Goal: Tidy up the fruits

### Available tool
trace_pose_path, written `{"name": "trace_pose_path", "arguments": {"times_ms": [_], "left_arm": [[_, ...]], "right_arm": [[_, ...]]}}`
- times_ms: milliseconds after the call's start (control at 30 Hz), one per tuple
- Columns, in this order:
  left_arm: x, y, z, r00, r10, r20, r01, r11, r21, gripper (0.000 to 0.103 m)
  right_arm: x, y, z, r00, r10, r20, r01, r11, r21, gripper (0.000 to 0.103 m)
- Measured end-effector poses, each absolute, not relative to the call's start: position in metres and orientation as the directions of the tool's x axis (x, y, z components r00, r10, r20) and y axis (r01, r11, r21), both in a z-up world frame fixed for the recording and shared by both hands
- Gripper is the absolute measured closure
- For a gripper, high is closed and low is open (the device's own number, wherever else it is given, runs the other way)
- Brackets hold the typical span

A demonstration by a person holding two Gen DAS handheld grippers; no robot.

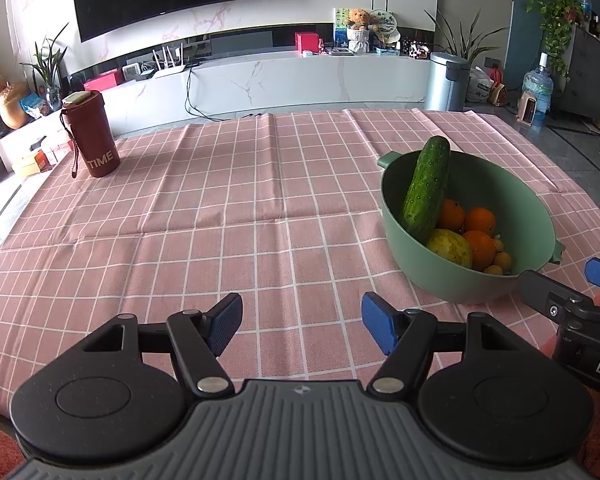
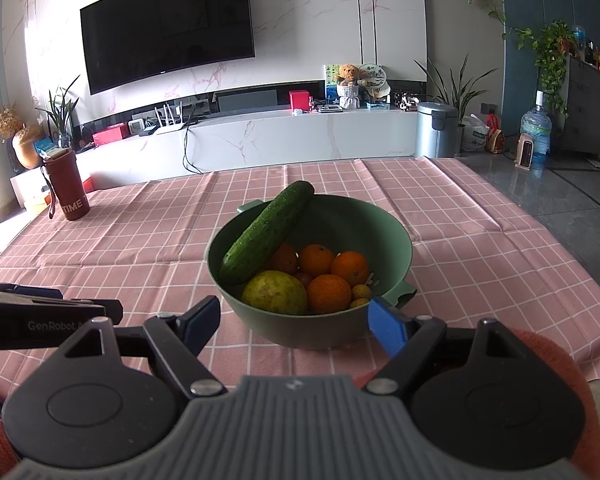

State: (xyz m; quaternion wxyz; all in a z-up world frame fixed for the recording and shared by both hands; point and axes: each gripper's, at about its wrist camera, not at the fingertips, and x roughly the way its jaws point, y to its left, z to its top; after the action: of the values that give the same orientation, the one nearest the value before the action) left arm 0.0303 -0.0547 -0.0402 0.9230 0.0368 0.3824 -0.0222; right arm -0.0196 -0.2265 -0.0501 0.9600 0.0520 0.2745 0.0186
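Two grippers hover low over a table spread with a pink checked cloth (image 1: pixel 228 200), and we see both with jaws spread wide and nothing between the blue pads. Our left gripper (image 1: pixel 302 326) hangs above bare cloth at the near edge; our right gripper (image 2: pixel 294 326) points straight at a green bowl (image 2: pixel 396 240), whose near wall sits just beyond its fingertips, not touching as far as we can tell. In the left wrist view the bowl stands to the right, and the right gripper enters from the right edge just beside it.

All the produce lies inside that bowl. A cucumber (image 2: pixel 268 232) leans at a slant, its far end poking up over the far rim, its near end resting low against the left wall. Beneath and beside it we count four oranges (image 2: pixel 328 294), one half hidden under the cucumber. A yellow-green round fruit (image 2: pixel 274 292) sits at the near left of the pile, touching the nearest orange. A few small yellow fruits (image 2: pixel 360 291) crowd the right side by the bowl's wall, and something small and reddish (image 2: pixel 303 278) shows between the oranges; we cannot tell what it is.

Far to the left on the cloth stands a dark red bottle (image 1: pixel 92 136) marked TIME, upright, well apart from the bowl.
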Motion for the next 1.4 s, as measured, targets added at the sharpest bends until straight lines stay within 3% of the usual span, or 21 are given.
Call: {"name": "trace_pose_path", "arguments": {"times_ms": [1400], "left_arm": [[0.0242,-0.0542,-0.0324,0.718,-0.003,-0.696,0.054,0.997,0.052,0.023]], "right_arm": [[-0.0210,-0.2263,-0.0498,0.850,0.072,-0.522,-0.012,0.993,0.119,0.025]]}}
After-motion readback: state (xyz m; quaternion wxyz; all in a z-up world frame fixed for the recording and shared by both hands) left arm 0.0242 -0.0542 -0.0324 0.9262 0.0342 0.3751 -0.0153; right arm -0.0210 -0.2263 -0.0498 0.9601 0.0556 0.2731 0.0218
